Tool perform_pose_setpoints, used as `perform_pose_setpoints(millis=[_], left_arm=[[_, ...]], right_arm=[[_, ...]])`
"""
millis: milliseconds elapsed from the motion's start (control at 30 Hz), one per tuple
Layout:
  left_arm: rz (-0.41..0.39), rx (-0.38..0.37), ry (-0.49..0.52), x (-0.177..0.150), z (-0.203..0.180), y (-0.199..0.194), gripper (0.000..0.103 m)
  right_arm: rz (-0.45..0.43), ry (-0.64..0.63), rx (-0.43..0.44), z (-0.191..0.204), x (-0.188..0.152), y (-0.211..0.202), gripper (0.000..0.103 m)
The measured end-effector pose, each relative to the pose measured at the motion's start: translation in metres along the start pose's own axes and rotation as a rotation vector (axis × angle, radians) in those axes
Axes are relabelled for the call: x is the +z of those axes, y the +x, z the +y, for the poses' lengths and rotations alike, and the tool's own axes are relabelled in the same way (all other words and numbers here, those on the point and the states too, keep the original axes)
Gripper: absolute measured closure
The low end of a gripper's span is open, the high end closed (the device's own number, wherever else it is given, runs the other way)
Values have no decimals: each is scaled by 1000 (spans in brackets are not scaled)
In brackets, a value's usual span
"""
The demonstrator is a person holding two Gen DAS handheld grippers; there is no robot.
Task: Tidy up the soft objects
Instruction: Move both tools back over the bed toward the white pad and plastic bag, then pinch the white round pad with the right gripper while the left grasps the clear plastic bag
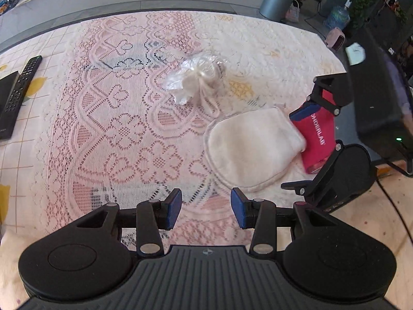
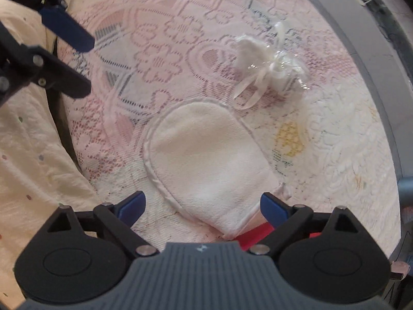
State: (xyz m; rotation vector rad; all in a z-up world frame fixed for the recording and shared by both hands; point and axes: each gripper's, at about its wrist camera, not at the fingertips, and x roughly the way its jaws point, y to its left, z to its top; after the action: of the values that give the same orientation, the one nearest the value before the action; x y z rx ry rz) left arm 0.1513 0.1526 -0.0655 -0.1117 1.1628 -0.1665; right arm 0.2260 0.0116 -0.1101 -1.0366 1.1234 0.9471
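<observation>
My right tool (image 2: 202,208) points almost straight down with its jaws spread wide and nothing between the pads; I hold it this open because the cream mitt (image 2: 206,165) just below is broad and floppy, and I judge a wide bite is what its near edge calls for. That edge overlaps a red pouch (image 2: 254,232) tucked partly beneath it, so the two lie touching, and closing too low could catch both.

My left tool (image 1: 206,210) hovers over the lace cloth (image 1: 116,118) covering the worktop, jaws half spread and empty, kept to the side so it does not crowd the other. Farther out, well apart from the mitt, lies a small white bundle wrapped in clear film and tied with ribbon (image 2: 268,64). A remote control (image 1: 22,85) rests at the worktop's far left edge.
</observation>
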Motion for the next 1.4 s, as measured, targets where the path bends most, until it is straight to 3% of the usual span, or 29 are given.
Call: perform_pose_setpoints(millis=[167, 333, 600, 700, 800, 833, 867, 933, 967, 1033, 1133, 1267, 1400], left_arm=[[25, 1, 34, 5, 15, 20, 51], [48, 6, 56, 10, 25, 34, 50], [61, 1, 87, 13, 29, 42, 47], [61, 4, 98, 13, 27, 42, 47], [64, 12, 109, 14, 27, 43, 47], [65, 18, 114, 15, 26, 43, 47], [63, 28, 121, 16, 26, 44, 47], [53, 44, 149, 18, 23, 42, 47], [48, 49, 165, 19, 22, 42, 47], [34, 64, 207, 23, 17, 40, 45], [-13, 91, 310, 32, 7, 37, 34], [-74, 154, 487, 50, -12, 40, 24], [-66, 214, 645, 73, -30, 57, 20]], right_arm=[[101, -120, -10, -5, 14, 28, 9], [147, -174, 6, -10, 20, 44, 3], [176, -95, 110, -31, 27, 58, 8], [165, -91, 141, -34, 27, 56, 15], [141, -95, 157, -34, 25, 49, 29], [132, -92, 162, -36, 25, 46, 40], [126, -87, 161, -37, 26, 42, 59], [118, -80, 146, -41, 26, 35, 81], [113, -80, 143, -43, 27, 31, 86], [106, -80, 138, -47, 26, 23, 91], [69, -57, 134, -61, 27, 2, 91], [65, -8, 43, -88, 34, -20, 91], [108, 20, -30, -116, 38, -18, 91]])
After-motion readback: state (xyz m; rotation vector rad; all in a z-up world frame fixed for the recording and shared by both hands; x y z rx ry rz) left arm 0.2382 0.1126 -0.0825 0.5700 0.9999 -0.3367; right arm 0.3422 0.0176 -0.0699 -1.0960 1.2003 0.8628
